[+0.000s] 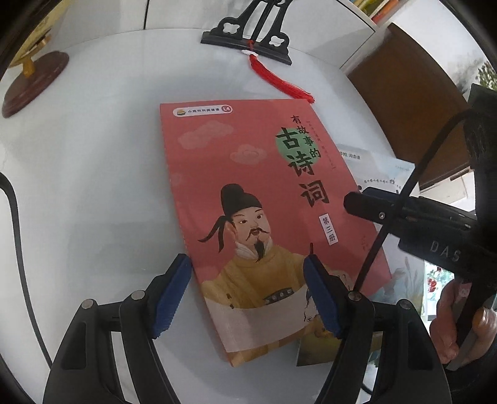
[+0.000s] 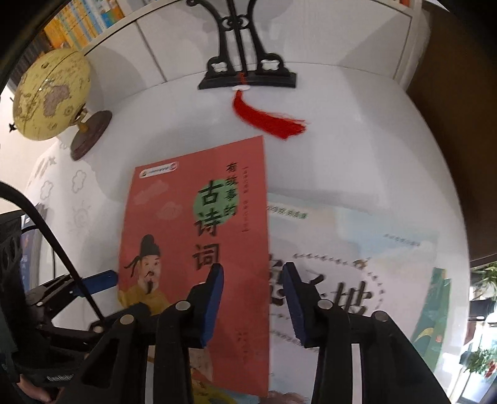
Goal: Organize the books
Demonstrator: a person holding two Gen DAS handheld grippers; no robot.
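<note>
Nearest to us, the left gripper (image 1: 247,270) points steeply down with its blue-padded jaws released and standing wide; one pad is just off the spine edge of the salmon-red paperback book with a robed, black-hatted figure on its cover (image 1: 264,217), the other is over the cover itself, and neither pad presses on it. The right gripper (image 2: 253,279) has its blue pads set closer together, straddling the long free edge of that same book (image 2: 192,248): one jaw is over the red cover, the other over the pale illustrated book with large dark characters (image 2: 357,279) that lies beneath and sticks out on that side. We cannot tell for certain, the view being blurred, but the pads seem clear of the edge, so we read these jaws as released too. In the left wrist view the right gripper's black body reaches in over the far side of the red cover, held by a person's hand (image 1: 459,326). Both books lie flat on the glossy white table (image 1: 93,202), the red one on top. Beyond the jaws lies a red silk tassel (image 1: 279,80), hanging from a black carved wooden stand (image 1: 245,40). Farther off to one side is a yellowish globe on a round dark wooden base (image 2: 52,96), and behind it a shelf of colourful book spines (image 2: 84,21).
</note>
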